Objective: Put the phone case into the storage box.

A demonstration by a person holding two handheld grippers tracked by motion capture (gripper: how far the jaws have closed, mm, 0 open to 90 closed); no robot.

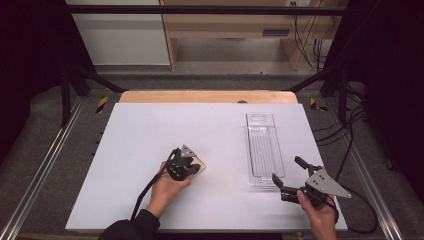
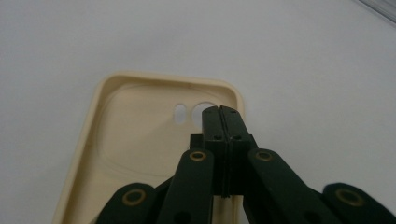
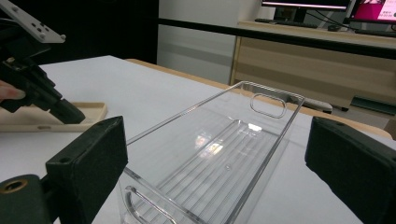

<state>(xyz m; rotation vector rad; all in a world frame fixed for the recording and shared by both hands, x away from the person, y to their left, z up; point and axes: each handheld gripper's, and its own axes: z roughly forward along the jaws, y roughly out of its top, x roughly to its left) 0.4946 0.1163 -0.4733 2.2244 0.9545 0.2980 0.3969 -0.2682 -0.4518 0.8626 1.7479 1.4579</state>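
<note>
A cream phone case (image 2: 135,126) lies open side up on the white table, left of centre. My left gripper (image 2: 219,111) is shut, its tips resting over the inside of the case by the camera hole; nothing shows between its jaws. In the high view the left gripper (image 1: 191,167) covers most of the phone case (image 1: 201,162). A clear plastic tray (image 1: 263,145) lies lengthwise at the right. My right gripper (image 1: 286,169) stands wide open just at the near end of the tray (image 3: 275,95), one jaw to each side. The left gripper (image 3: 70,113) touches the case (image 3: 88,112).
The white table surface (image 1: 150,125) ends on a wooden strip at the back. Black frame rails run along both sides. Each gripper trails a black cable toward the near edge. A wooden desk with monitors (image 3: 322,9) stands beyond the table.
</note>
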